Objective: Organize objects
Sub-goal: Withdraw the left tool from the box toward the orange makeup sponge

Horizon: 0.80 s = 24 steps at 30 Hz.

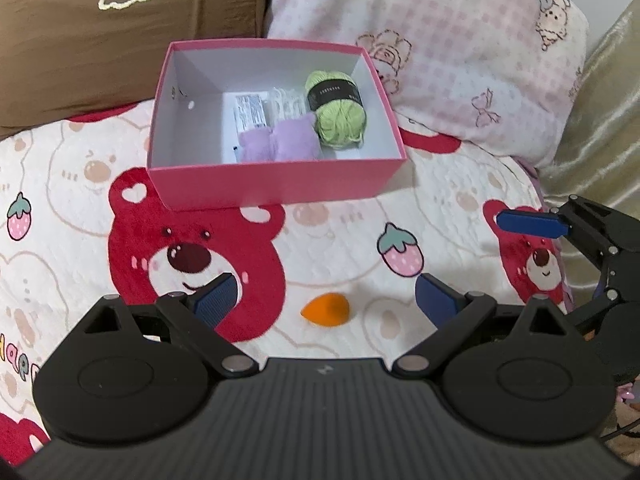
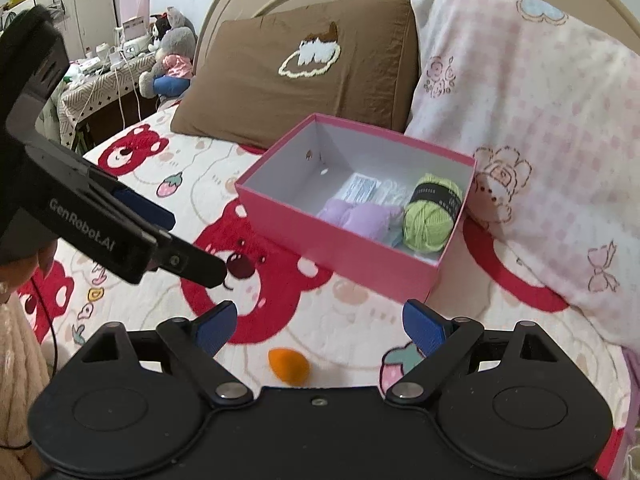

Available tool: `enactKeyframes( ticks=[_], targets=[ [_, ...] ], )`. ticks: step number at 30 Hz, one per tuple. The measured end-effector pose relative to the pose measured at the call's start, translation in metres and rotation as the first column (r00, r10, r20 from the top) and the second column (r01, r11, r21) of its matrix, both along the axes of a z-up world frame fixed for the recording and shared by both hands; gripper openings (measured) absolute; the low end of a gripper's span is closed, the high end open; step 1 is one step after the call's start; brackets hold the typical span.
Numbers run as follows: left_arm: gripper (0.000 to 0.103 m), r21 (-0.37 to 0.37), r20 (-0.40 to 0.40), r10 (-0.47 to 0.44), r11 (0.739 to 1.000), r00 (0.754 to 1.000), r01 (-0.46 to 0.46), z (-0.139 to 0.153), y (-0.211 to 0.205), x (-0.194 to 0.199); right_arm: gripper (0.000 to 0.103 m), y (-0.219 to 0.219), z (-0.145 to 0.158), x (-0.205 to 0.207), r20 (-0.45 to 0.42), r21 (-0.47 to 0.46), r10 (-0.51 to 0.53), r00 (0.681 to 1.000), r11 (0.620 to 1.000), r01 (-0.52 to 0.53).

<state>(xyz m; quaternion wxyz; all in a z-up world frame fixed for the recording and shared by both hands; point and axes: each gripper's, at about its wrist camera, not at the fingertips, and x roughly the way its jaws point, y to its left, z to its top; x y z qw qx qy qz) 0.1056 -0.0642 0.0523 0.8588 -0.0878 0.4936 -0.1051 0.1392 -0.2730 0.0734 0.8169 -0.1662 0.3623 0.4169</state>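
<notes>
The small orange teardrop-shaped sponge (image 1: 325, 307) lies on the bear-print bedspread (image 1: 60, 208), near of the pink cardboard box (image 1: 276, 188). It looks light and squashy, so pinch its fat middle. Both the left tool (image 1: 324, 300) and right tool (image 2: 320, 326) gape wide, holding nothing.

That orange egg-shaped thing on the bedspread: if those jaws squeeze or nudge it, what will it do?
The orange egg-shaped sponge looks matte and foam-like, so it probably squashes and weighs little. Its rounded, tapered shape suggests that it may roll in a curve if nudged, though the soft bedspread should slow it. Being smooth and tapered, it might squirt out from a pinch near its tip.
</notes>
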Motion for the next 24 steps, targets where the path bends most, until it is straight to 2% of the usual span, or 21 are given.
enactKeyframes(
  ticks=[6, 12, 16, 21, 24],
  targets=[
    [0.097, -0.014, -0.027, -0.011, 1.0, 1.0, 0.011, -0.012, -0.001, -0.006, 0.092, -0.006, -0.007, -0.015, 0.0, -0.026, 0.023, 1.0, 0.999, -0.023],
    [0.097, -0.019, -0.048, -0.019, 1.0, 0.999, 0.018, -0.029, 0.0, -0.013, 0.092, -0.009, -0.015, -0.028, 0.001, -0.003, 0.026, 1.0, 1.0, -0.026],
    [0.097, -0.008, -0.044, -0.021, 1.0, 0.999, 0.021, -0.037, 0.003, -0.016, 0.092, -0.006, -0.025, -0.032, -0.015, 0.028, 0.018, 1.0, 0.999, -0.018],
    [0.097, -0.036, -0.033, -0.022, 0.999, 0.999, 0.021, -0.052, 0.008, -0.017, 0.092, 0.003, -0.042, -0.036, -0.038, 0.044, 0.022, 0.999, 0.999, -0.02],
    [0.095, 0.008, -0.004, -0.025, 1.0, 1.0, 0.025, -0.058, 0.004, -0.019, 0.092, 0.009, -0.055, -0.037, -0.034, 0.055, 0.024, 0.999, 0.998, -0.022]
  ],
)
